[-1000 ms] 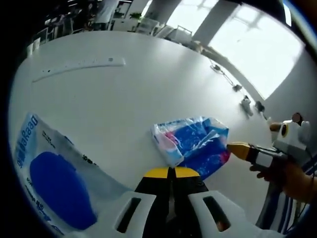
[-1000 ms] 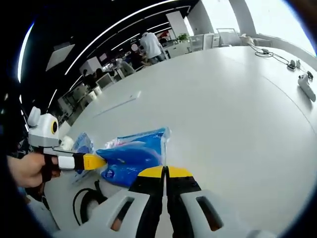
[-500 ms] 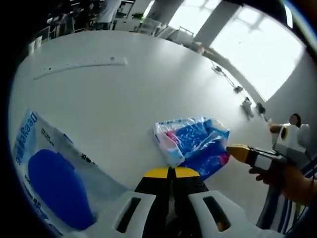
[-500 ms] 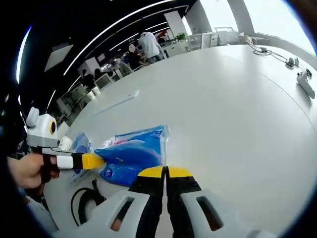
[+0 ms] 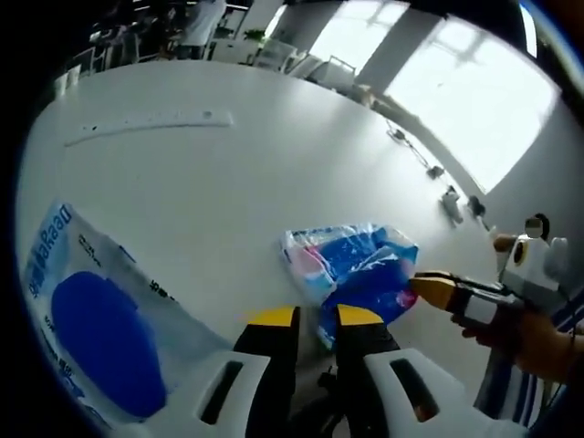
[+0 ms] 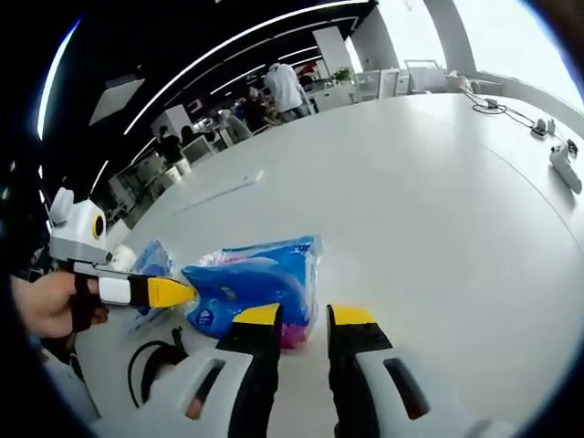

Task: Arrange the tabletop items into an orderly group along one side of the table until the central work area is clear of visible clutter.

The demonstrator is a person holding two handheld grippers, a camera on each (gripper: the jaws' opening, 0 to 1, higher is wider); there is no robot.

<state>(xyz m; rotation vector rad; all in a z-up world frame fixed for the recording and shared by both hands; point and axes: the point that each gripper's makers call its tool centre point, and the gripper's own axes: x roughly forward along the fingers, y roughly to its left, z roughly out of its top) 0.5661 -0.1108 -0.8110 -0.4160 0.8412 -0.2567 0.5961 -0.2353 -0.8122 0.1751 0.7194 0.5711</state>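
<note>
A blue and pink tissue pack (image 5: 351,266) lies on the white table (image 5: 228,182), straight ahead of both grippers. My left gripper (image 5: 316,318) is open, and the pack's near edge shows in the gap between its yellow tips. My right gripper (image 6: 305,316) is open too, with the pack (image 6: 251,285) just beyond it and a pink corner in the gap. From the right, the right gripper (image 5: 431,289) reaches the pack's far side. In the right gripper view the left gripper (image 6: 172,292) comes in from the left, its tip at the pack, held by a hand (image 6: 41,306).
A large clear bag with a blue disc (image 5: 91,333) lies at the left. A white power strip (image 5: 151,120) sits farther out. Small devices and cables (image 5: 452,203) lie along the far right edge. A black cable loop (image 6: 155,360) lies near the table's edge.
Both grippers have gone from shut to open, their yellow tips now apart. The pack has hardly moved.
</note>
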